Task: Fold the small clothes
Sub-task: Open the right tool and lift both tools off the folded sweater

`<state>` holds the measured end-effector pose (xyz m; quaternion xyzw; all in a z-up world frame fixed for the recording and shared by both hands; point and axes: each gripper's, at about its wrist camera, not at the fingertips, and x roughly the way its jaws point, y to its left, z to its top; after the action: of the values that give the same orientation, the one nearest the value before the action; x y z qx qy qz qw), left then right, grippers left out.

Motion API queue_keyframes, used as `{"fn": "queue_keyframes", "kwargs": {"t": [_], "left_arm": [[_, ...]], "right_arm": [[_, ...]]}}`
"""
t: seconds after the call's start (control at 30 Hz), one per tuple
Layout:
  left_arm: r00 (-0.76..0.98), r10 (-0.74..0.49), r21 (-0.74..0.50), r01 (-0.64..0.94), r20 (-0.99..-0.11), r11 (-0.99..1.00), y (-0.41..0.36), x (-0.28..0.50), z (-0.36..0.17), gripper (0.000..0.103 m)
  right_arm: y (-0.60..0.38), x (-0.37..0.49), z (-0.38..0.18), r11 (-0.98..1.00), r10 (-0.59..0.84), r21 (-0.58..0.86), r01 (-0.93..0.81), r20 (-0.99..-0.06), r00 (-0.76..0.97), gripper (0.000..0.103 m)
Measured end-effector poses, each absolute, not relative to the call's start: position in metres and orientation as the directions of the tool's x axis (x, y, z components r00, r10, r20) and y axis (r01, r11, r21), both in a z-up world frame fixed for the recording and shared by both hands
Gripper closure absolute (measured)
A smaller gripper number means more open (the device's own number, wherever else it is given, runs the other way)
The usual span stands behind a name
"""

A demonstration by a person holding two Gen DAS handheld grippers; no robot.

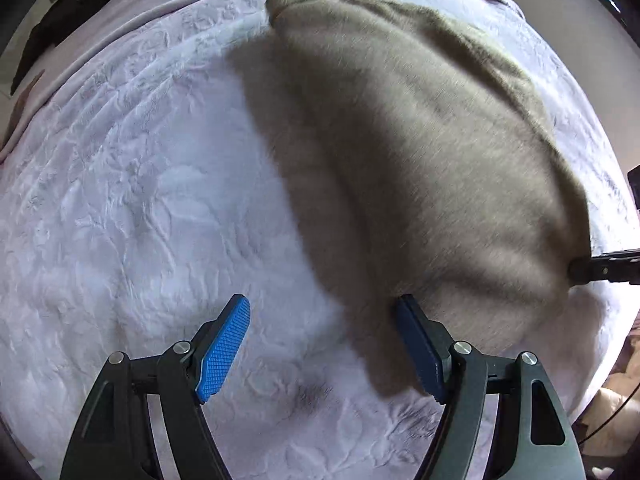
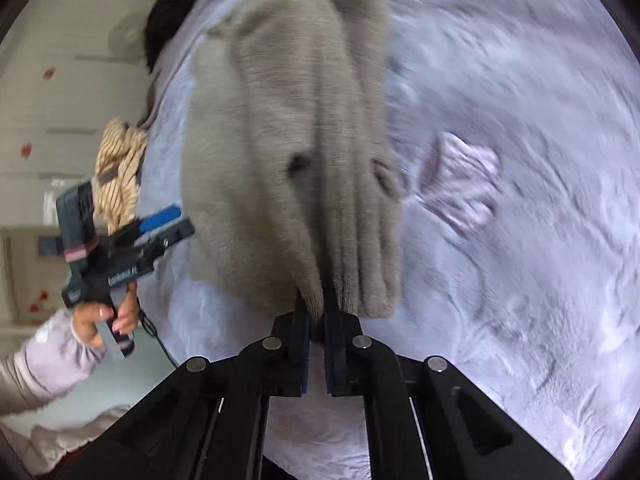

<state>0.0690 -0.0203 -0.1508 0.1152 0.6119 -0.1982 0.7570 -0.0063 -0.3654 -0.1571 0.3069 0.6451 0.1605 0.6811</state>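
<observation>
A grey-beige knitted garment (image 1: 420, 128) lies spread on a white quilted bedspread (image 1: 120, 220). My left gripper (image 1: 324, 344) is open with blue pads, hovering over the garment's near left edge, holding nothing. My right gripper (image 2: 318, 312) is shut on the garment's (image 2: 288, 140) ribbed edge, which bunches into folds and lifts from the bed. The right gripper's tip also shows at the right edge of the left wrist view (image 1: 600, 270), at the garment's corner. The left gripper shows in the right wrist view (image 2: 160, 224), held by a hand, beside the garment.
A small folded pale lilac cloth (image 2: 460, 184) lies on the bedspread (image 2: 520, 300) right of the garment. A striped beige cloth (image 2: 120, 168) sits at the bed's left edge. Dark clothing (image 1: 60, 28) lies at the far side. The bed edge drops off near right (image 1: 608, 380).
</observation>
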Motion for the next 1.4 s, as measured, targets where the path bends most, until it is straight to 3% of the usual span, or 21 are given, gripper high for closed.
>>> {"fn": "queue_keyframes", "kwargs": {"t": [0.17, 0.3, 0.37, 0.43, 0.47, 0.57, 0.67, 0.87, 1.03, 1.17, 1.3, 1.4], "left_arm": [[0.164, -0.150, -0.084, 0.355, -0.975, 0.931, 0.000, 0.062, -0.140, 0.027], [0.191, -0.174, -0.112, 0.297, -0.966, 0.948, 0.010, 0.053, -0.118, 0.027], [0.202, -0.191, -0.133, 0.269, -0.961, 0.954, 0.014, 0.048, -0.108, 0.027], [0.209, -0.200, -0.148, 0.237, -0.957, 0.960, 0.017, 0.042, -0.100, 0.027], [0.218, -0.200, -0.149, 0.228, -0.955, 0.962, 0.016, 0.040, -0.098, 0.027], [0.240, -0.202, -0.154, 0.204, -0.949, 0.967, 0.012, 0.038, -0.085, 0.026], [0.259, -0.187, -0.144, 0.173, -0.948, 0.974, 0.014, 0.037, -0.075, 0.000], [0.264, -0.155, -0.125, 0.125, -0.952, 0.984, 0.019, 0.030, -0.066, 0.000], [0.292, -0.130, -0.113, 0.074, -0.948, 0.991, 0.025, 0.026, -0.057, 0.000], [0.274, -0.127, -0.120, 0.042, -0.953, 0.992, 0.031, 0.028, -0.054, 0.000], [0.264, -0.111, -0.105, 0.036, -0.958, 0.994, 0.031, 0.027, -0.052, 0.000], [0.264, -0.102, -0.092, 0.048, -0.959, 0.995, 0.026, 0.025, -0.050, 0.000]], "right_arm": [[-0.357, -0.009, -0.138, 0.783, 0.583, 0.599, 0.169, -0.801, 0.137, 0.096], [-0.345, -0.004, -0.117, 0.835, 0.516, 0.532, 0.136, -0.845, 0.140, 0.089], [-0.337, 0.003, -0.105, 0.857, 0.487, 0.504, 0.105, -0.860, 0.154, 0.080], [-0.334, 0.008, -0.094, 0.865, 0.478, 0.496, 0.076, -0.861, 0.173, 0.050], [-0.329, 0.013, -0.088, 0.870, 0.472, 0.489, 0.058, -0.862, 0.186, 0.046], [-0.319, 0.022, -0.072, 0.881, 0.460, 0.473, 0.012, -0.862, 0.212, 0.046], [-0.313, 0.031, -0.064, 0.892, 0.444, 0.453, -0.014, -0.867, 0.227, 0.046], [-0.301, 0.050, -0.087, 0.883, 0.459, 0.469, 0.011, -0.869, 0.186, 0.041], [-0.311, 0.051, -0.133, 0.868, 0.472, 0.481, 0.128, -0.877, 0.094, 0.040], [-0.317, 0.043, -0.127, 0.858, 0.477, 0.491, 0.151, -0.871, 0.117, 0.039], [-0.320, 0.035, -0.111, 0.876, 0.441, 0.459, 0.151, -0.887, 0.139, 0.023], [-0.324, 0.027, -0.096, 0.882, 0.421, 0.446, 0.153, -0.891, 0.169, 0.022]]}}
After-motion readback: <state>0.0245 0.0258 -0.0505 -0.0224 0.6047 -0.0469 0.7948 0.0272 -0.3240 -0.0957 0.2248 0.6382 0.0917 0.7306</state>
